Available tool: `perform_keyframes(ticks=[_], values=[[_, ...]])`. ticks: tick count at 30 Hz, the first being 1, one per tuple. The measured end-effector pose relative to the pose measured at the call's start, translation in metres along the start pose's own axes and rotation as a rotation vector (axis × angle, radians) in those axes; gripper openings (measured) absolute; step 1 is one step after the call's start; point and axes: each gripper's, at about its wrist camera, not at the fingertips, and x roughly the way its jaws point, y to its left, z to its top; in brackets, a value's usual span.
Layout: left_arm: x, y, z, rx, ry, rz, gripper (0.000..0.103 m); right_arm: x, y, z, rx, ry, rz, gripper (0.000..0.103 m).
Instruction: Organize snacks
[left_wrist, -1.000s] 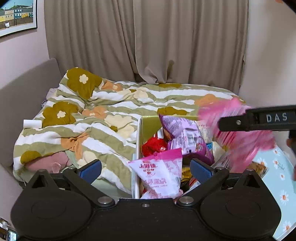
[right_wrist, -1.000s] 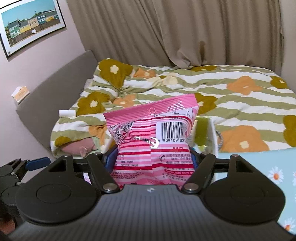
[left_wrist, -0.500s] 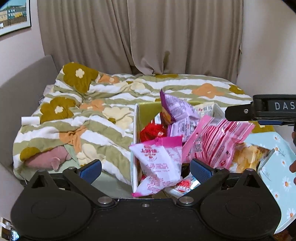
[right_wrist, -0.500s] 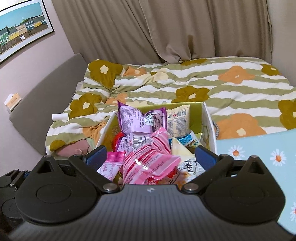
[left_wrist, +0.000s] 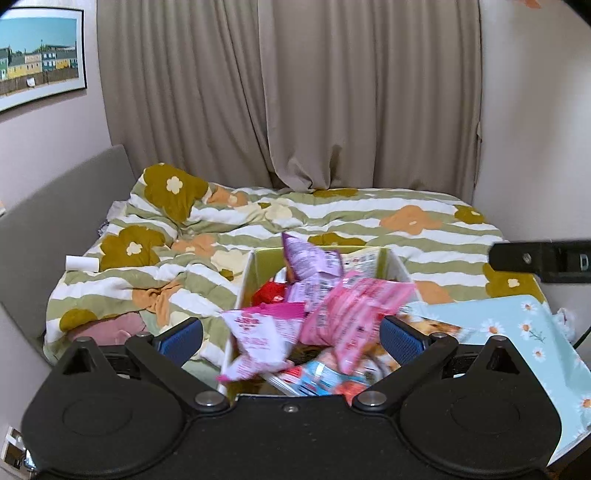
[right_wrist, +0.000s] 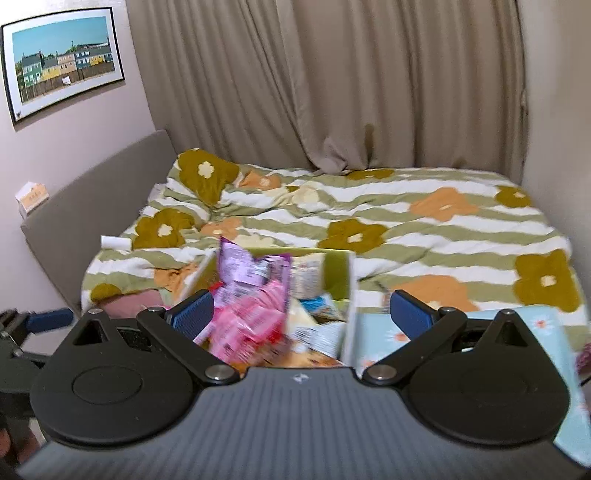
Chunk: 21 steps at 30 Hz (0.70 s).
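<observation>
A white box with a green inside (left_wrist: 248, 273) stands in front of both grippers, heaped with snack bags. The pink striped bag (left_wrist: 354, 314) lies on top of the pile, next to a white and pink bag (left_wrist: 258, 332) and a purple bag (left_wrist: 310, 260). My left gripper (left_wrist: 291, 334) is open and empty just before the box. My right gripper (right_wrist: 301, 312) is open and empty above the box (right_wrist: 349, 295); the pink bag (right_wrist: 247, 325) lies below it. The right gripper's side shows at the left wrist view's right edge (left_wrist: 539, 258).
The box stands on a table with a light blue daisy cloth (left_wrist: 517, 325). Behind it is a bed with a green striped flower duvet (left_wrist: 184, 266), a grey headboard (left_wrist: 55, 214) and beige curtains (left_wrist: 295, 92). A white roll (left_wrist: 82, 263) lies on the duvet.
My right gripper opened and let the pink striped bag drop onto the pile in the box, then pulled back and up. The left gripper rose a little.
</observation>
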Motion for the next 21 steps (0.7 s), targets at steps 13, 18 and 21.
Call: perform_keyframes(ticks=[13,18,21], values=[[-0.048,-0.052,-0.034,0.007,-0.019,0.016,0.103,-0.069,-0.055,-0.061,-0.005,0.077,-0.156,0.103],[-0.056,-0.064,-0.047,0.028,-0.025,0.026,0.103,-0.081,-0.070,-0.082,0.009,0.104,-0.190,0.103],[-0.058,-0.068,-0.053,0.028,-0.021,0.021,0.103,-0.087,-0.078,-0.093,0.032,0.115,-0.197,0.103]])
